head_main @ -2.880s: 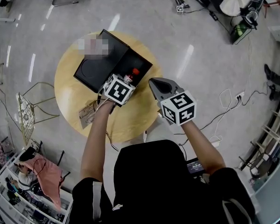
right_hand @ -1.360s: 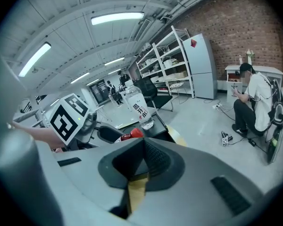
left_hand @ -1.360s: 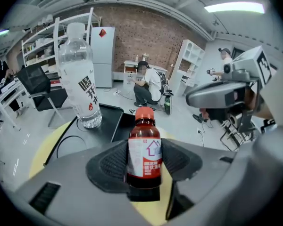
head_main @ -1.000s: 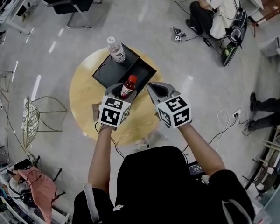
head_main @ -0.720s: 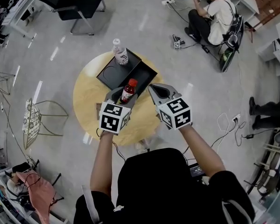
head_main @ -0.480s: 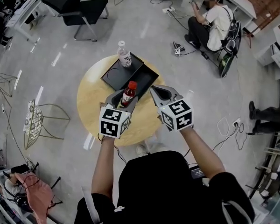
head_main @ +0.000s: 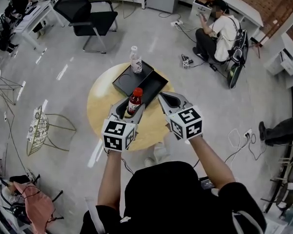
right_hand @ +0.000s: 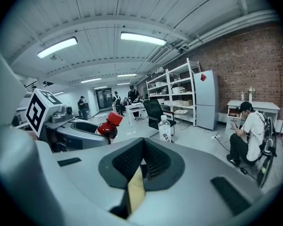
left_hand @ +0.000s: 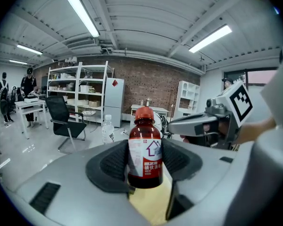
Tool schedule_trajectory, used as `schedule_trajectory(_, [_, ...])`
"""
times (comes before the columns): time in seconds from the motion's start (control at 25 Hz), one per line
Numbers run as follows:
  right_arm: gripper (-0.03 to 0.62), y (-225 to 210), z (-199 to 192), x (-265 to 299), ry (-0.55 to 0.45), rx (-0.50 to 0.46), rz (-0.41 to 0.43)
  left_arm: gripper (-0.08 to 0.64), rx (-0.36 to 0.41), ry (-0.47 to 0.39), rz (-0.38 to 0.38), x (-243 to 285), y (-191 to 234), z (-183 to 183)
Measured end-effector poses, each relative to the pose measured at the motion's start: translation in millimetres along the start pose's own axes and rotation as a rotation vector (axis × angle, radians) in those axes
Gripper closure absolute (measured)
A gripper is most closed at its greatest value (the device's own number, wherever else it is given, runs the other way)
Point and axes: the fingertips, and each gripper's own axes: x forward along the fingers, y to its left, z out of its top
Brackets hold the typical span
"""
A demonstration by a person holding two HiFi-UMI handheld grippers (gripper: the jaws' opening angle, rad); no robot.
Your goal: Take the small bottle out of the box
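Currently: left gripper (head_main: 131, 107) has its fingers (left_hand: 114, 163) pinching the small bottle (left_hand: 145, 155). Pads grip it at label height on both sides. Red cap and neck stand above the pads; the base sits just below them. Bottle upright, dark red-brown contents, white label facing the left gripper view.

Under the base, between the fingers, only the yellow top of the round table (head_main: 101, 99) shows. The bottle hangs over wood, not over the box.

Black box (head_main: 155, 83) lies open just beyond the left fingertips and apart from them. A clear water bottle (head_main: 135, 60) stands at its far end, well past the fingers.

Right gripper (right_hand: 142, 160): fingers pressed together, nothing between the pads. A sliver of tabletop shows through the wedge below where they meet. It is held just beside the left gripper, on the bottle's right, not touching it.

Beyond both fingertips, on the floor: a black chair (head_main: 90, 14) and a seated person (head_main: 225, 27).
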Motion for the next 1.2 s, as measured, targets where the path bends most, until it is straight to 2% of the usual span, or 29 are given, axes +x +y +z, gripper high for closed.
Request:
schedule_trajectory(0.64, [0.591,76,26,-64,-0.123,-0.064,-0.021,0.336,0.040,-0.219,0.027,-110,-38,30])
schedule_trajectory(0.88, [0.591,97,27,-82,-0.146,-0.082,-0.034,0.336,0.036,-0.257,0.014,-137,-52,33])
schedule_trajectory(1.2, [0.591,101,25,-103,-0.155,-0.106,-0.037,0.336,0.034,-0.288,0.003,-148,-74,40])
